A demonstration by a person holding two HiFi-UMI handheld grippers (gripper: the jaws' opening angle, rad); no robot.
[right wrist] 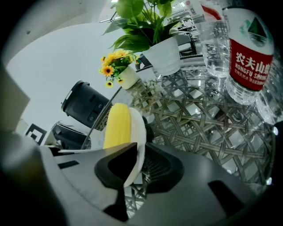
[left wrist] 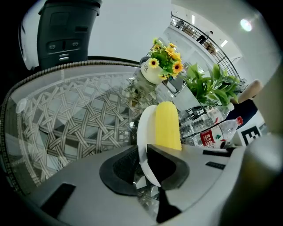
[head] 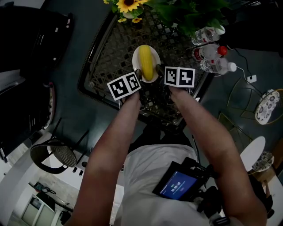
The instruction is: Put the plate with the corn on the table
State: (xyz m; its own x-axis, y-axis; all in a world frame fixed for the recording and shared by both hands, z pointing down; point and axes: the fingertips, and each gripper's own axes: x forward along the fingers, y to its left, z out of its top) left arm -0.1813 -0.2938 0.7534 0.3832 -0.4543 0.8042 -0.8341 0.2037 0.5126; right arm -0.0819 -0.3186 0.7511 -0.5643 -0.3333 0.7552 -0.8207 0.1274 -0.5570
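**Head view: the plate of corn is held over the table, not yet let go**

The step in hand looks like the set-down itself. The left gripper (head: 138, 75) has its jaws closed down to the thickness of the white plate (head: 135, 56) and pinches its near-left rim. The left gripper view shows this plainly: the rim (left wrist: 143, 128) runs between the two dark pads of that gripper (left wrist: 148, 161), and the yellow corn (left wrist: 167, 126) lies on the plate beyond. In the head view the corn (head: 147, 62) lies lengthwise along the plate's middle. The right gripper (head: 160, 73) mirrors the hold, its jaws narrowed onto the near-right rim (right wrist: 138, 132), with the cob (right wrist: 117, 126) just past its pads (right wrist: 132, 165).

The plate is above the lattice-topped table (head: 106, 57), about midway across, between the sunflower pot (head: 128, 6) at the far edge and the water bottles (head: 212, 59) on the right. Whether its base touches the top I cannot tell.

The next move likely calls for both sides to go down level (a tilt could roll the cob off). Then both pairs of jaws should part together and draw back along the rim.

Both forearms (head: 119, 132) reach forward and converge, so the two grippers sit close side by side with their marker cubes facing up.
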